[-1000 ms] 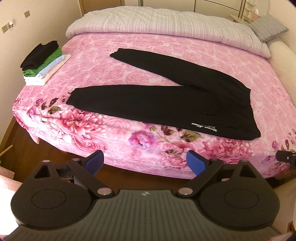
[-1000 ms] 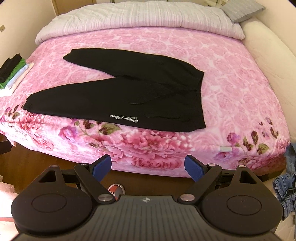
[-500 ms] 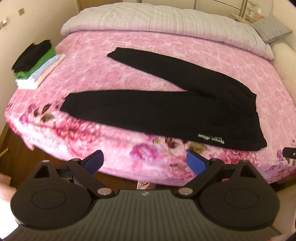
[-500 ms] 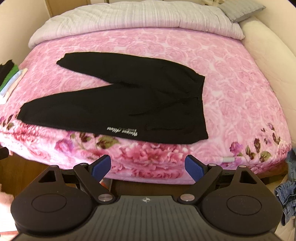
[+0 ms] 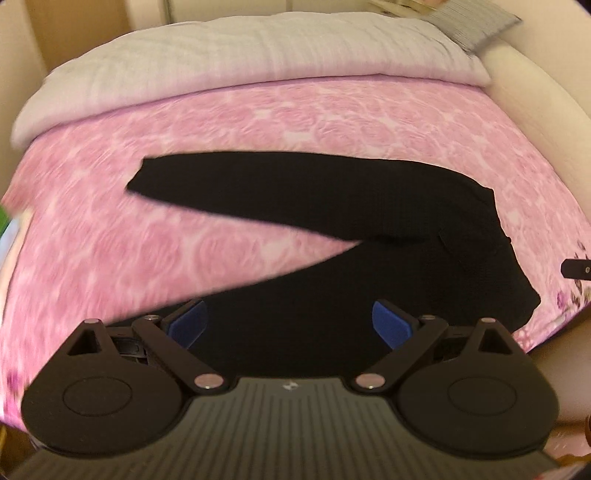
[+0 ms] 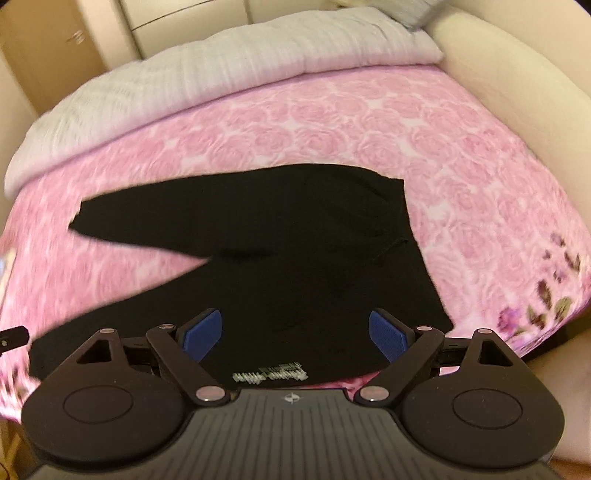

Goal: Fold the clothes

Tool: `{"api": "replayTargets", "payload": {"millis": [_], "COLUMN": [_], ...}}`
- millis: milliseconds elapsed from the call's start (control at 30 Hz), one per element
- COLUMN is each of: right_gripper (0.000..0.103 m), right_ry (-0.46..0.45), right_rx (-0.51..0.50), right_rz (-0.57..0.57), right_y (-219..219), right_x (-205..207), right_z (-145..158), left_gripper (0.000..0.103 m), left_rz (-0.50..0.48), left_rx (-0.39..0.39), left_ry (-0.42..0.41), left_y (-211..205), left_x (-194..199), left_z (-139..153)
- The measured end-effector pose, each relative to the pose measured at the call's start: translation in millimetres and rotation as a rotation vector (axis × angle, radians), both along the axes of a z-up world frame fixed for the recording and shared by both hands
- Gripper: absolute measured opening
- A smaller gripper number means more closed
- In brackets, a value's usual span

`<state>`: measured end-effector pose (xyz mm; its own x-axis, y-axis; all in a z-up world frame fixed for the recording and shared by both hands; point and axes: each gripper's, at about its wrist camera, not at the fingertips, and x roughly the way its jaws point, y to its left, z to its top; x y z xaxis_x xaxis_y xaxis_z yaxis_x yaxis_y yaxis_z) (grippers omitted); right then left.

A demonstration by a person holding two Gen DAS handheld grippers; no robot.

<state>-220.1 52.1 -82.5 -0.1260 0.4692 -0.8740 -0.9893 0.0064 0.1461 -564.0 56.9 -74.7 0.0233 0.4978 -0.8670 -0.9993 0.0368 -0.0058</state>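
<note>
Black trousers (image 5: 332,229) lie flat on the pink rose bedspread (image 5: 110,236), legs spread in a V toward the left, waist at the right. My left gripper (image 5: 288,323) is open over the near leg, with nothing between its blue pads. The same trousers (image 6: 280,236) fill the right wrist view, a white logo (image 6: 269,374) on the near leg by the waist. My right gripper (image 6: 295,330) is open above that logo area, holding nothing. Part of the right gripper (image 5: 576,267) shows at the left view's right edge.
A grey-white duvet (image 5: 240,62) is bunched along the head of the bed. A cream padded bed side (image 6: 517,81) runs along the right. A sliver of the folded clothes stack (image 5: 7,225) shows at the far left. A grey pillow (image 5: 472,26) lies at the back right.
Both grippers have moved forward from the foot of the bed and now hover over the near trouser leg. The floor and bed edge have dropped out of view. Both stay open.
</note>
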Motion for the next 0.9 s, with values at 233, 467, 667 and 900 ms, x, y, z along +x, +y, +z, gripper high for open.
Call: {"api": "replayTargets", "payload": {"millis": [233,467,667,900], "right_gripper": [0.089,0.089,0.089,0.089], "right_ry": [0.021,0.028,0.021,0.006], "right_rx": [-0.101,-0.197,-0.225,-0.192], "right_rz": [-0.091,-0.144,-0.146,-0.068], "right_y": [23,53,111,205], "right_x": [-20,-15,6,32], "right_z": [-43,-96,-146,-199], "left_gripper": [0.095,0.094,0.093,0.079], "left_rz": [-0.128,-0.235,-0.307,-0.421], "left_rx": [-0.082,-0.138,-0.136,-0.106], "left_ry": [-0.042,-0.082,-0.094,-0.108], "left_y": [63,117,185,283], "left_x": [-3,7,23,46], "left_z": [-50,-107,-150,-207]}}
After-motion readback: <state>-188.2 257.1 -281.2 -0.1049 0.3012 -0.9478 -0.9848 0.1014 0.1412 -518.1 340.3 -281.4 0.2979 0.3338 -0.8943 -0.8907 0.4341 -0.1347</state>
